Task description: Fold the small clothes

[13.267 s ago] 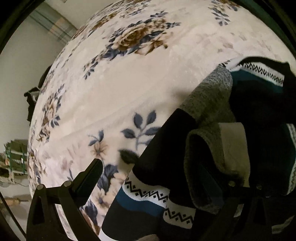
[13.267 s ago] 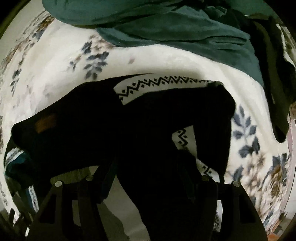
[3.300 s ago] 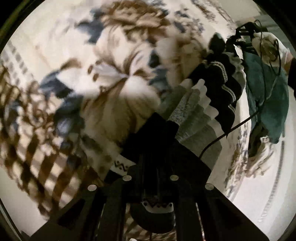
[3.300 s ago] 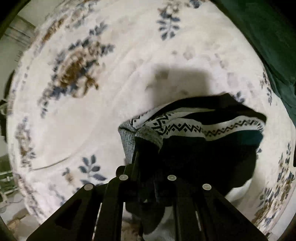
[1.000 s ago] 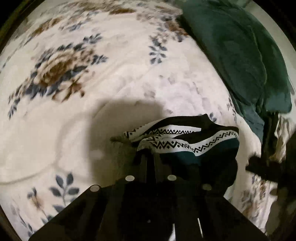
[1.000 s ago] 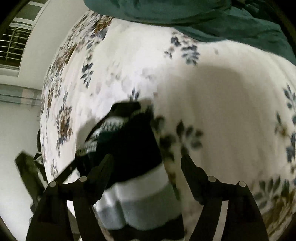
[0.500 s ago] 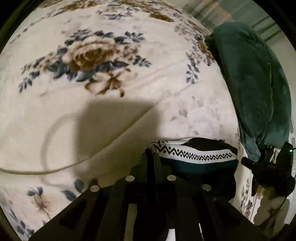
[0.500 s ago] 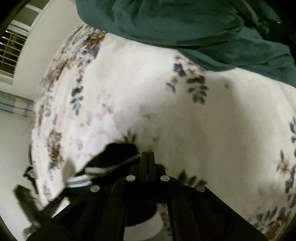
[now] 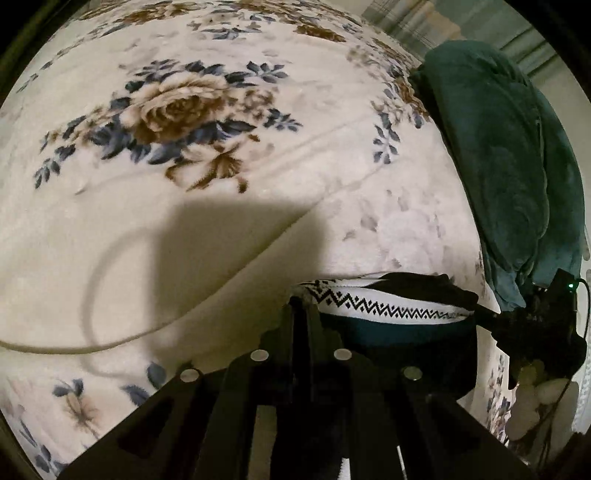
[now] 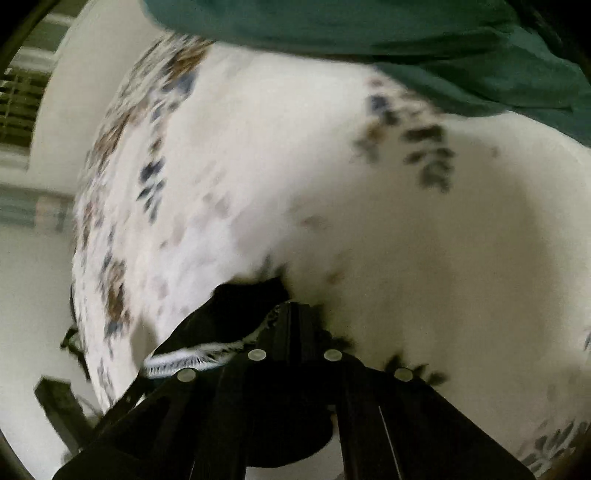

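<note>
A small black garment with a white zigzag band and a teal stripe (image 9: 388,314) is stretched across the cream floral blanket (image 9: 184,206). My left gripper (image 9: 303,306) is shut on its left edge. At the garment's far right end the other gripper (image 9: 517,325) shows as a dark shape pinching the cloth. In the blurred right wrist view my right gripper (image 10: 293,310) is shut on the black garment (image 10: 229,314), whose white patterned band trails to the lower left. The cloth under both grippers is hidden by their bodies.
A dark green blanket (image 9: 509,155) is heaped along the right side, also filling the top of the right wrist view as green blanket (image 10: 369,26). A thin cable (image 9: 92,288) loops over the blanket at left. Wall and window blinds (image 10: 14,107) lie beyond the bed edge.
The right gripper closed from wide open onto the garment's end and dropped closer to the blanket. The left gripper rolled and shifted, and the garment now lies pulled out flat between the two.
</note>
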Demonstrator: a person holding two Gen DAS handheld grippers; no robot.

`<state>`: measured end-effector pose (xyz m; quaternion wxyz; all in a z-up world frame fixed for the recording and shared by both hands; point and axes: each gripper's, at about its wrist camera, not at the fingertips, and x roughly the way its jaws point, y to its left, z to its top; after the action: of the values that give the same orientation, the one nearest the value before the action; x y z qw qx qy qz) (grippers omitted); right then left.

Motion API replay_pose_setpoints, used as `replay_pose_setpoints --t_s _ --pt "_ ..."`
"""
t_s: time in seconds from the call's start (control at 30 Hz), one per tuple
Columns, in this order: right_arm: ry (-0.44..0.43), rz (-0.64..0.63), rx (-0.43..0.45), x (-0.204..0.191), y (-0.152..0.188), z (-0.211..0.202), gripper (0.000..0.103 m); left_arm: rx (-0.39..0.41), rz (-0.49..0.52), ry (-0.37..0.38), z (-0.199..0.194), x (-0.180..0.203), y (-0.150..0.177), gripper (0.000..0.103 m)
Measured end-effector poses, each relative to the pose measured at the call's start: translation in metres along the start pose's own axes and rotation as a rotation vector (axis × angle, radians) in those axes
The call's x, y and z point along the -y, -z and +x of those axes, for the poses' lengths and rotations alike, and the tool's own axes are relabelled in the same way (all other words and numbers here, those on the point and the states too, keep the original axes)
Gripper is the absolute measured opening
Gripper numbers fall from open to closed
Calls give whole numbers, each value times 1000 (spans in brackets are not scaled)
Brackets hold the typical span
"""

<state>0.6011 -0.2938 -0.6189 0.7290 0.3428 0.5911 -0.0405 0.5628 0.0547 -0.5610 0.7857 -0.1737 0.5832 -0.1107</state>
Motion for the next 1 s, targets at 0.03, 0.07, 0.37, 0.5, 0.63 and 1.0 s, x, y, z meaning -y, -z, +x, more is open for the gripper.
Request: replay_pose_setpoints --t_s 0.03,0.07,0.37,0.5,0.63,1.0 --pt "7 22 -1 6 -3 3 1 -3 -2 -4 2 -1 -1 4" --pt "26 35 5 10 -6 6 1 -9 -1 -11 6 -2 -1 4" --pt "-17 -44 -18 -9 -10 -14 6 -17 12 -2 -16 8 -3 16" --pt "-194 -156 -61 -33 12 -24 38 40 65 48 -31 35 2 56" --pt "-127 -254 -185 -59 15 26 38 -21 132 -6 9 54 -2 57" --pt "-25 -376 -33 -78 14 7 36 22 45 11 -8 39 -22 56"
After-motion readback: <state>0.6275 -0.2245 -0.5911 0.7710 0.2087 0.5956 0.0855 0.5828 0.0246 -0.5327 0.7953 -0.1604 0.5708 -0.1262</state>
